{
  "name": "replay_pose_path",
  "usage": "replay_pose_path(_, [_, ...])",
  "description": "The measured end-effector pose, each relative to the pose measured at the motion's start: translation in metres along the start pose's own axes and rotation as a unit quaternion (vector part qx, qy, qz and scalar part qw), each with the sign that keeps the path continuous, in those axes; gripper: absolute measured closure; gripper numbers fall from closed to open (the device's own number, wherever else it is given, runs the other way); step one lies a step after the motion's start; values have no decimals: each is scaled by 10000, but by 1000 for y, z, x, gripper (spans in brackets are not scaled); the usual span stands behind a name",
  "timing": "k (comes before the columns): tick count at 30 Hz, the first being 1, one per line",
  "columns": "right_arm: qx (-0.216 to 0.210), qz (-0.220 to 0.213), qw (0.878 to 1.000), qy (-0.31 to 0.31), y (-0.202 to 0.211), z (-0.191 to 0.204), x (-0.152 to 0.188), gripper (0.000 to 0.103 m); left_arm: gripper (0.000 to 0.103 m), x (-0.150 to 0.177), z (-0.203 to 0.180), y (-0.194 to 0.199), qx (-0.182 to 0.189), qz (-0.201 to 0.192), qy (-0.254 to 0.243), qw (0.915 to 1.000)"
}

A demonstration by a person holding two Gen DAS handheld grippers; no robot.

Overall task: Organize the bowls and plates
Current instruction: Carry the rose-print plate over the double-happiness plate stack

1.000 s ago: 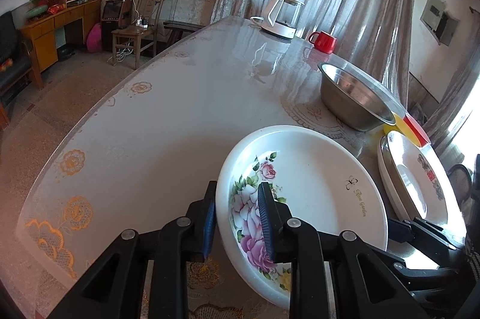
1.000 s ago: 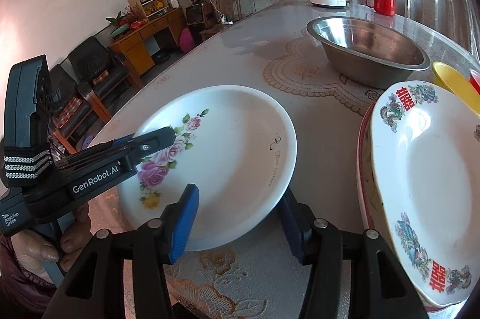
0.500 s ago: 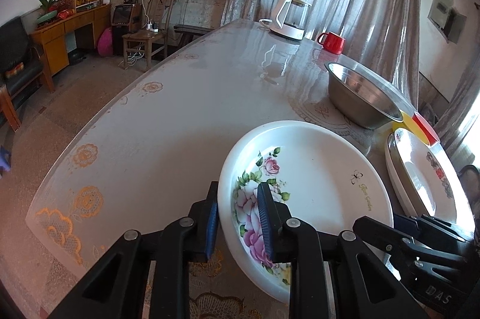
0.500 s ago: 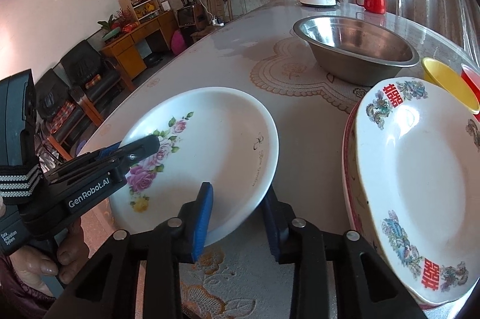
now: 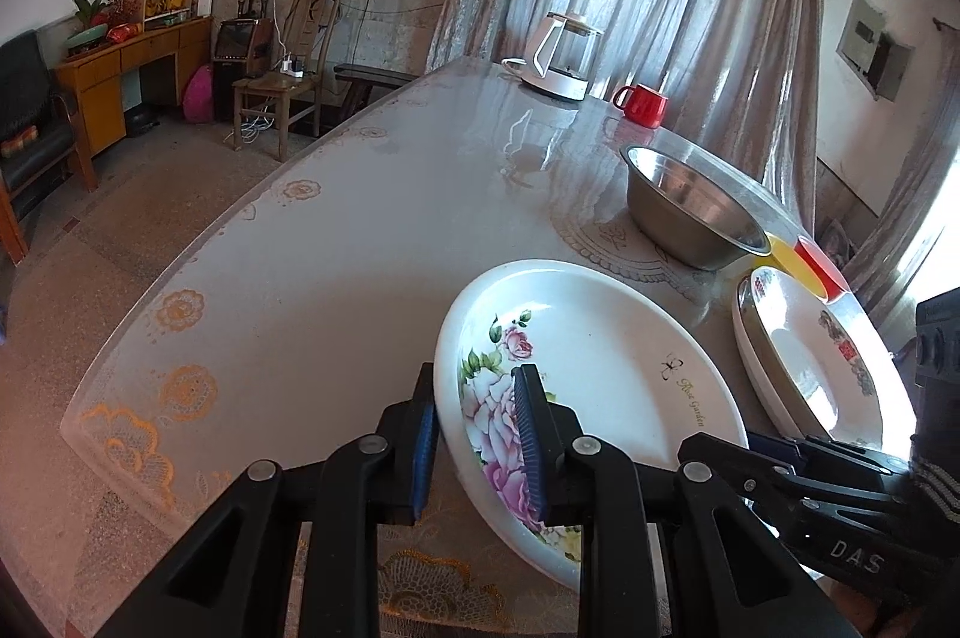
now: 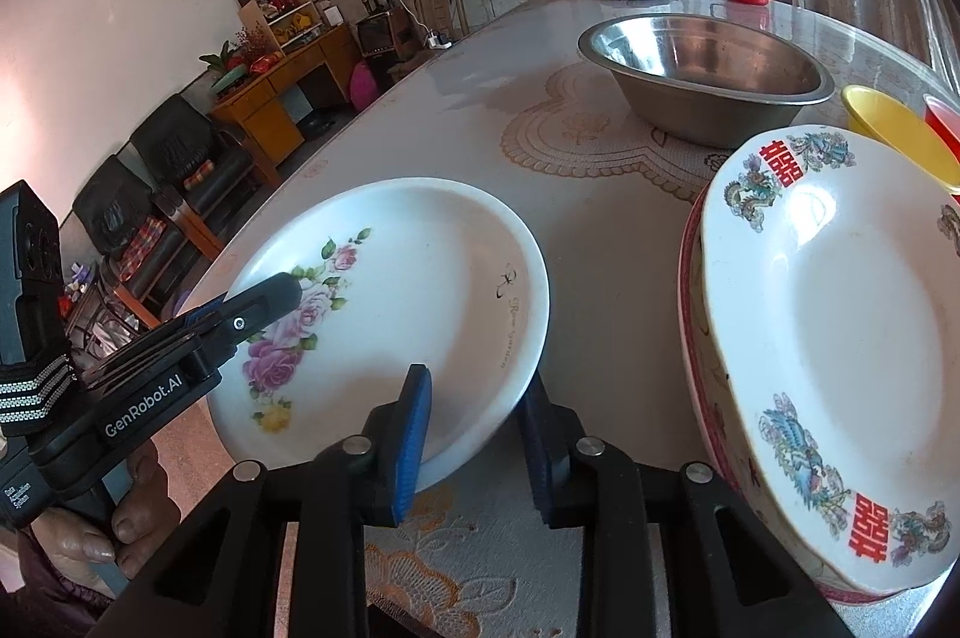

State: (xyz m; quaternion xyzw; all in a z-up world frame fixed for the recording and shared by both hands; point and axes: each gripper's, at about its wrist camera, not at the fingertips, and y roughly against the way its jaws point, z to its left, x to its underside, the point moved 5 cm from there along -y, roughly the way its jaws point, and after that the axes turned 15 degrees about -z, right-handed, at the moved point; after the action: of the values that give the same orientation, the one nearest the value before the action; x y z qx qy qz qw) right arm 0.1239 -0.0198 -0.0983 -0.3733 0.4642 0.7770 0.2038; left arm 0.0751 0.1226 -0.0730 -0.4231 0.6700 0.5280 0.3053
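A white plate with pink roses (image 5: 606, 368) (image 6: 414, 290) is held tilted above the table's near end. My left gripper (image 5: 477, 434) is shut on its left rim; it also shows in the right wrist view (image 6: 264, 302). My right gripper (image 6: 474, 434) is shut on the plate's near right rim, one finger above and one below; it also shows in the left wrist view (image 5: 774, 452). To the right lies a stack of plates, the top one white with red characters and dragons (image 6: 840, 338) (image 5: 804, 356).
A steel bowl (image 6: 708, 68) (image 5: 690, 212) stands beyond the plates. A yellow bowl (image 6: 900, 128) and a red one (image 5: 822, 266) sit at the right edge. A white kettle (image 5: 564, 56) and red mug (image 5: 645, 104) stand far back. The table edge (image 5: 180, 278) curves left.
My right gripper has closed from open onto the rose plate's rim. The plate, held by my left gripper, has lifted and tilted slightly. Both views have shifted a little.
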Motion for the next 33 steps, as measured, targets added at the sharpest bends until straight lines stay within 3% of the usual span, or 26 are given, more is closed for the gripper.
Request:
replay_pose_path(19, [-111, -625, 9979, -108, 35, -5, -20, 75, 79, -22, -26, 20, 436, -346, -37, 9984])
replay_pose_path(33, [506, -1221, 9892, -632, 95, -66, -34, 74, 79, -28, -119, 9, 1303, -228, -568, 9896])
